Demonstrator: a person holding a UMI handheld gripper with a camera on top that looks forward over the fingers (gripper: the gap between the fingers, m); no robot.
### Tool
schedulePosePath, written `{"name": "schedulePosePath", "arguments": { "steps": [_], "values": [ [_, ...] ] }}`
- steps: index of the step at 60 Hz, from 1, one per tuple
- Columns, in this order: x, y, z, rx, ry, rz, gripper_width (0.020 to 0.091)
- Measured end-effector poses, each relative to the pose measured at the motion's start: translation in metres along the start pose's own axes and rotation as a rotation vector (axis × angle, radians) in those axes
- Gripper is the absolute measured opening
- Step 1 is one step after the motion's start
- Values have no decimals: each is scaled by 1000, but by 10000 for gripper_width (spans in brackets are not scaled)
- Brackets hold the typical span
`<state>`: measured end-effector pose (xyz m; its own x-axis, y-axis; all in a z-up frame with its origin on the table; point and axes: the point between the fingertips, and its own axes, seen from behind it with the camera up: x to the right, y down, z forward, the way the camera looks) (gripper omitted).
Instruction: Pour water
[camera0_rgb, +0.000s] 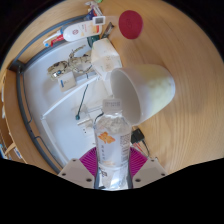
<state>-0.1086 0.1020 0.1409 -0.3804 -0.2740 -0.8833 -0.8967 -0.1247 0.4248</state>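
A clear plastic water bottle (111, 145) with an orange label is held between my fingers, its neck and cap pointing ahead toward a large white cup (138, 90). My gripper (111, 162) is shut on the bottle, the magenta pads (90, 160) pressing it from both sides. The view is rolled, so the cup looks tipped, its wide mouth facing the bottle's cap. The bottle's cap end sits just before the cup's rim. Whether water flows, I cannot see.
A wooden tabletop (170, 50) lies beyond the cup, with a red round object (131, 20) on it. To the left is a white sink (50, 95) with a metal faucet (72, 68). A white box (102, 50) and small items stand behind the faucet.
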Motion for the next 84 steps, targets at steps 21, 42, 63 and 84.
{"name": "schedulePosePath", "arguments": {
  "steps": [21,42,63,84],
  "values": [
    [-59,9,-26,-39,35,-585,393],
    [-139,-110,-75,270,288,-1782,401],
    [-99,-243,-81,425,472,-1798,407],
    [-65,-271,-60,424,469,-1802,420]
  ]
}}
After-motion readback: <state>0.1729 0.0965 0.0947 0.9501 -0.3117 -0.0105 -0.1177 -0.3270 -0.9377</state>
